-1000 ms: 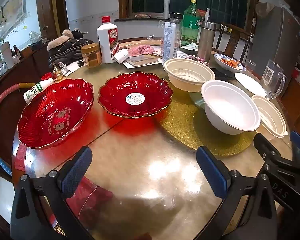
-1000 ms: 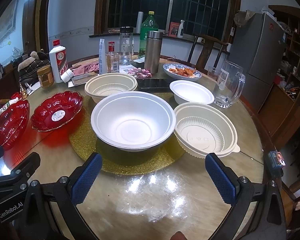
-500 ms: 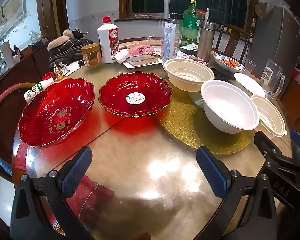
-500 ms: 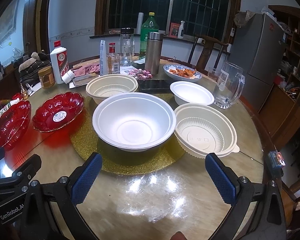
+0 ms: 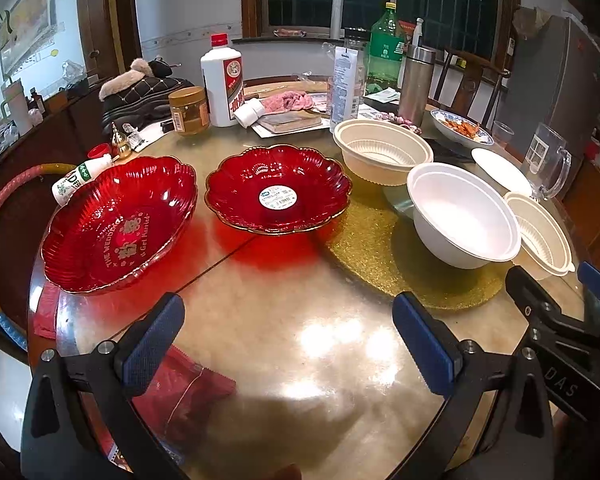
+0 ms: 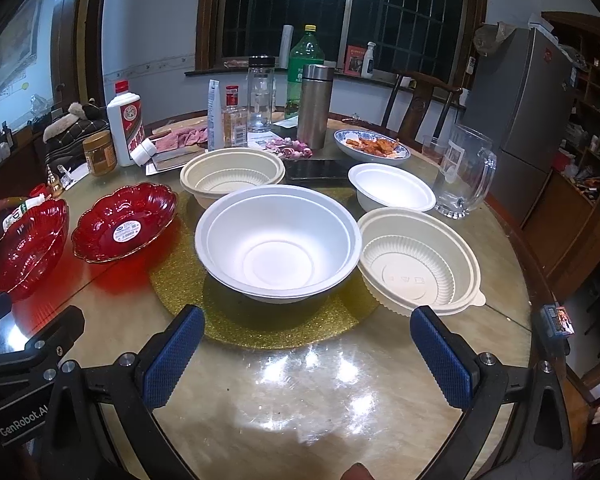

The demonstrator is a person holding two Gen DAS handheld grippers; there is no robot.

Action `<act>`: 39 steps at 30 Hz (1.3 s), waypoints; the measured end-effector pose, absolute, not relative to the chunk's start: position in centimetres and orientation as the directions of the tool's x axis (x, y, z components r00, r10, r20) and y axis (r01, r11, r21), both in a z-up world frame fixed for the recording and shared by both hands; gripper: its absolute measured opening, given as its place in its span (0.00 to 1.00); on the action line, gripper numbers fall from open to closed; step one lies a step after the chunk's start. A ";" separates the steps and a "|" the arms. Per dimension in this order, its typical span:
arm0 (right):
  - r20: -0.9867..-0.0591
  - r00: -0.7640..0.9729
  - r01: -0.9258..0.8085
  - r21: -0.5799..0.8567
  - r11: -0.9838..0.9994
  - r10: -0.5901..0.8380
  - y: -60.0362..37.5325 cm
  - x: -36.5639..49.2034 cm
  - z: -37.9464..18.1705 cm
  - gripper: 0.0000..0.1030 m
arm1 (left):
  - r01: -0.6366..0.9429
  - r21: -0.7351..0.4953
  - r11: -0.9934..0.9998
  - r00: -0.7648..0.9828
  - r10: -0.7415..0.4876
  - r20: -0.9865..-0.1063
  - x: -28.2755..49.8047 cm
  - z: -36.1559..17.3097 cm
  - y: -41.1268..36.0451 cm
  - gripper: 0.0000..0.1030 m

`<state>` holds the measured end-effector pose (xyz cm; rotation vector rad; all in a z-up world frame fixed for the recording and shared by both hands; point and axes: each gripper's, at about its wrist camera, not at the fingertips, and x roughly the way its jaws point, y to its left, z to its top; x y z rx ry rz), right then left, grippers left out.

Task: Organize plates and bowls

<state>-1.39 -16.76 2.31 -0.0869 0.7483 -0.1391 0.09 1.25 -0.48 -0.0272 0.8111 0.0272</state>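
A round glass-topped bench [image 6: 300, 392] is filling the dining room, crowded with bottles at the back. Nothing is looking stacked yet: two red plates [image 5: 118, 224] [image 5: 278, 188] are sitting side by side, and the big white bowl [image 6: 278, 240], two cream bowls [image 6: 420, 260] [image 6: 232, 172] and a small white bowl [image 6: 392, 188] are standing separately. The left claw [image 5: 288, 344] and right claw [image 6: 308, 356] are hovering with jaws apart, holding nothing.

Two red glass plates stand on the table, one lettered [image 5: 118, 226], one stickered [image 5: 278, 190]; two white foam bowls, one large [image 6: 278, 242] and one small [image 6: 392, 187]; two cream ribbed bowls, one far [image 6: 232, 174], one near [image 6: 420, 266]; one blue-rimmed dish of food [image 6: 372, 147]; one clear glass pitcher [image 6: 466, 172].
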 end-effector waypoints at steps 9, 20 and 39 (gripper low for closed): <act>-0.669 0.726 0.099 -0.126 0.987 -0.158 -16.8 -1.5 2.5 0.99 | -0.025 -0.017 1.000 0.685 0.005 -0.729 0.0 -0.4 1.2 1.00; -0.724 0.662 -0.146 0.129 0.981 0.194 -13.7 -0.7 3.5 0.99 | -0.202 -0.113 0.973 0.775 0.089 -0.626 -3.8 4.5 11.6 1.00; -0.780 0.208 -0.251 0.541 0.803 0.590 2.9 9.8 -2.6 0.88 | -0.473 -0.156 0.867 0.552 0.153 -0.820 3.9 -2.9 27.3 0.94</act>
